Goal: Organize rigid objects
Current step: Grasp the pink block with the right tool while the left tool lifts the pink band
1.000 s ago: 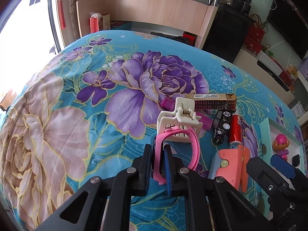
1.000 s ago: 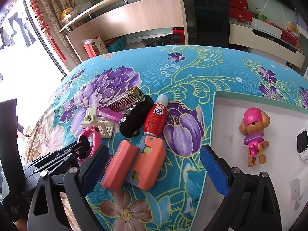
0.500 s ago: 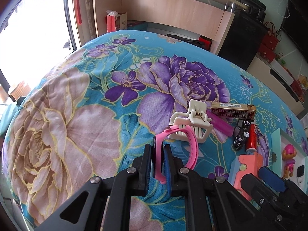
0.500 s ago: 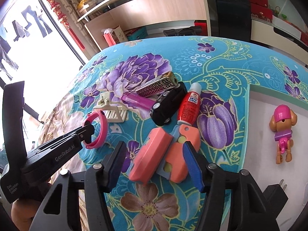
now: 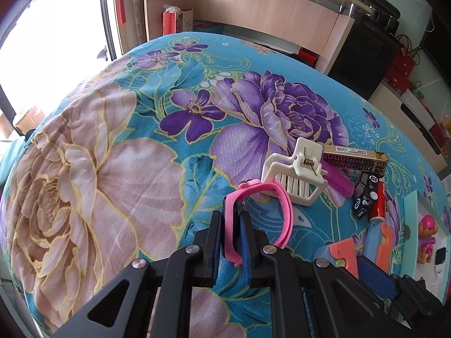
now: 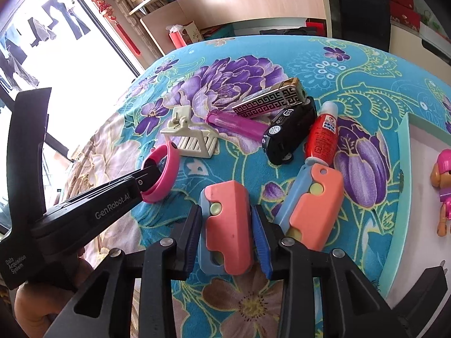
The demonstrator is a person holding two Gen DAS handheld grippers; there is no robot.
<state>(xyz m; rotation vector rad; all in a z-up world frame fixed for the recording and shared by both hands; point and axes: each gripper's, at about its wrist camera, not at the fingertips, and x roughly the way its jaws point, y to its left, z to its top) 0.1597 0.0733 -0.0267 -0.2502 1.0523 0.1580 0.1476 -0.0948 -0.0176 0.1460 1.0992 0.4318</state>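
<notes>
Right wrist view: right gripper [image 6: 227,226], jaws just closing, brackets the orange toy [image 6: 227,225]; left gripper [image 5: 231,232] clamps the pink band [image 5: 270,211].

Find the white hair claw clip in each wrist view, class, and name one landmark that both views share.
Left wrist: white hair claw clip right of centre, just beyond the pink wristband.
Right wrist: clip upper left of centre, left of the purple tube.
Shared landmark: the patterned gold-ended box.
</notes>
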